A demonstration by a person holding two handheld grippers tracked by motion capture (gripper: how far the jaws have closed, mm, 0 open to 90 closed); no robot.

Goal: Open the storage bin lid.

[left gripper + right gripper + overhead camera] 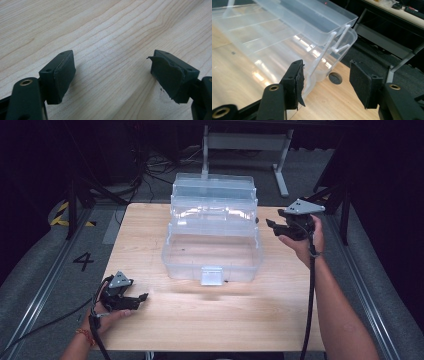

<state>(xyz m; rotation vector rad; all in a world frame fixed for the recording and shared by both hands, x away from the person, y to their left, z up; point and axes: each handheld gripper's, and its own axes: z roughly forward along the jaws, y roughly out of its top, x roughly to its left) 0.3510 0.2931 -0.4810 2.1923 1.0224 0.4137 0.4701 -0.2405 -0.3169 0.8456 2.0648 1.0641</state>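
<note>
Jaws of the right gripper (274,227) are seen parted, empty, beside the clear tiered toolbox (212,232); the left gripper (141,300) is held parted over the wooden table (210,320).

The high view looks forward and down from above the person's side onto the whole wooden table (150,320), far enough back to take in the floor around it. The left gripper view sits close over the tabletop (105,32), looking along its own jaws at bare wood grain. The right gripper view looks across the table's far right corner at the clear plastic box (287,32), which the high view also shows (212,250).
</note>
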